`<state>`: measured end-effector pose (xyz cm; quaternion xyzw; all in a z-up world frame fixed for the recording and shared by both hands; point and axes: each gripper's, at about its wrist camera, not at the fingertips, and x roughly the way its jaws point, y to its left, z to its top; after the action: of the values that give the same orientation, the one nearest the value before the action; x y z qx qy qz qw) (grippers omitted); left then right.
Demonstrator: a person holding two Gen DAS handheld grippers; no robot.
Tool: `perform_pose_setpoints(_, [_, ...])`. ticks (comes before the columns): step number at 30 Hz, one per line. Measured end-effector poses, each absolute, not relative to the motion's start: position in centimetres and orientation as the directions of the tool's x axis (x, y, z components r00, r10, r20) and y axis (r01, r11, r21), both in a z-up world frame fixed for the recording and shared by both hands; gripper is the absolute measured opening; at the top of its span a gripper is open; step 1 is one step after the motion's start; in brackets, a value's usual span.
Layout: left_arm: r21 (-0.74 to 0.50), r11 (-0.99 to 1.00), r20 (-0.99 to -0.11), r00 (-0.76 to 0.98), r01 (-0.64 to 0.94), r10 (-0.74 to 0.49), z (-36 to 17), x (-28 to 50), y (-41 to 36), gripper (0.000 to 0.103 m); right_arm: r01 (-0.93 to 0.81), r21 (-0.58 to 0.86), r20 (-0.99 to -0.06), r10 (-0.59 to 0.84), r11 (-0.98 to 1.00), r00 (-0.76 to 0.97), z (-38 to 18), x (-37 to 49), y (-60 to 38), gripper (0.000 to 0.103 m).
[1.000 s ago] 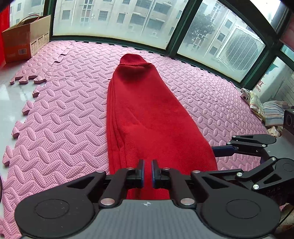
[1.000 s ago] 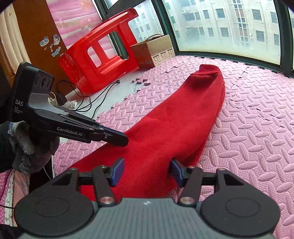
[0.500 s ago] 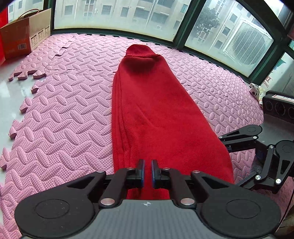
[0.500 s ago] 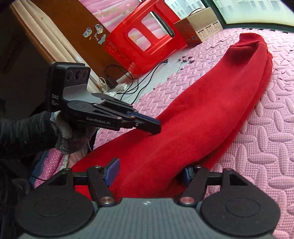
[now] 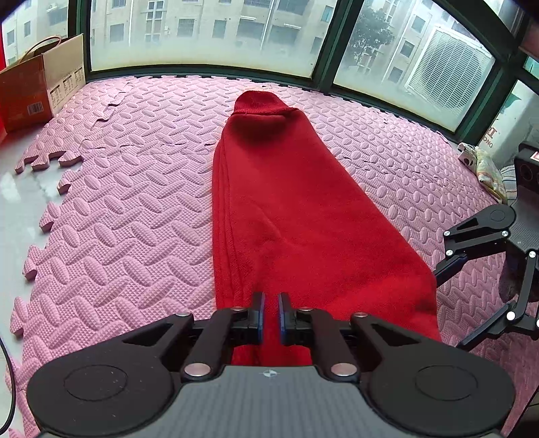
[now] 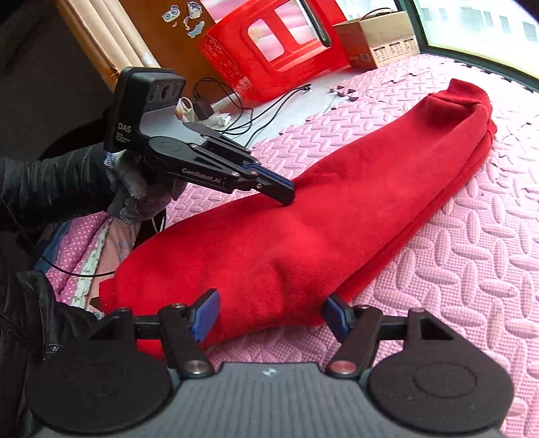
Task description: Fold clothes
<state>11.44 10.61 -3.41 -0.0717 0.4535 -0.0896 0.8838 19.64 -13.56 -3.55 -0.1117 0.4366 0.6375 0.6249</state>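
The left claw (image 6: 284,193) is pressing down on the red garment (image 5: 303,215), its jaws drawn almost together; whether any cloth is caught between them I cannot tell. The right claw (image 6: 271,315) is standing with its jaws apart at the near end of the garment, the blue pads (image 6: 203,316) either side of the cloth and not pressing on it; they have just been opening. The garment is lying folded into a long narrow strip on the pink foam floor mat (image 5: 134,209), its ribbed end pointing toward the window (image 5: 202,30). A gloved hand (image 6: 141,192) is gripping the left tool. A cardboard box (image 5: 37,84) is sitting beyond the mat's left corner.
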Motion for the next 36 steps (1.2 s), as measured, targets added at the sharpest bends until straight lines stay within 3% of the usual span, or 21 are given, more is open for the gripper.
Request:
perform_pose_setpoints(5, [-0.239, 0.961, -0.744, 0.61, 0.137, -0.272, -1.8, 10.4, 9.8, 0.014, -0.899, 0.328, -0.662, 0.75, 0.291, 0.002, -1.0, 19.1, -14.3, 0.066])
perform_pose_setpoints(9, [-0.246, 0.956, -0.749, 0.593, 0.162, -0.294, -2.5, 10.5, 9.3, 0.014, -0.888, 0.342, -0.65, 0.76, 0.309, 0.014, -1.3, 18.9, -12.1, 0.06])
perform_pose_setpoints(14, [-0.261, 0.958, -0.769, 0.576, 0.115, -0.279, -4.1, 10.5, 10.9, 0.013, -0.871, 0.344, -0.707, 0.707, 0.351, 0.006, -3.2, 19.5, -10.7, 0.049])
perform_pose_setpoints(22, [-0.286, 0.95, -0.746, 0.594, 0.125, -0.303, -3.4, 10.9, 11.3, 0.014, -0.831, 0.324, -0.674, 0.726, 0.452, 0.132, -1.7, 24.8, -8.0, 0.049])
perform_pose_setpoints(31, [-0.306, 0.947, -0.751, 0.586, 0.099, -0.305, -4.1, 11.6, 12.5, 0.014, -0.758, 0.202, -0.718, 0.62, 0.62, 0.316, -4.2, 32.4, -2.6, 0.049])
perform_pose_setpoints(36, [-0.322, 0.94, -0.733, 0.6, 0.11, -0.321, -3.3, 11.5, 12.3, 0.014, -0.747, 0.284, -0.638, 0.7, 0.601, 0.321, -2.9, 33.3, -4.1, 0.05])
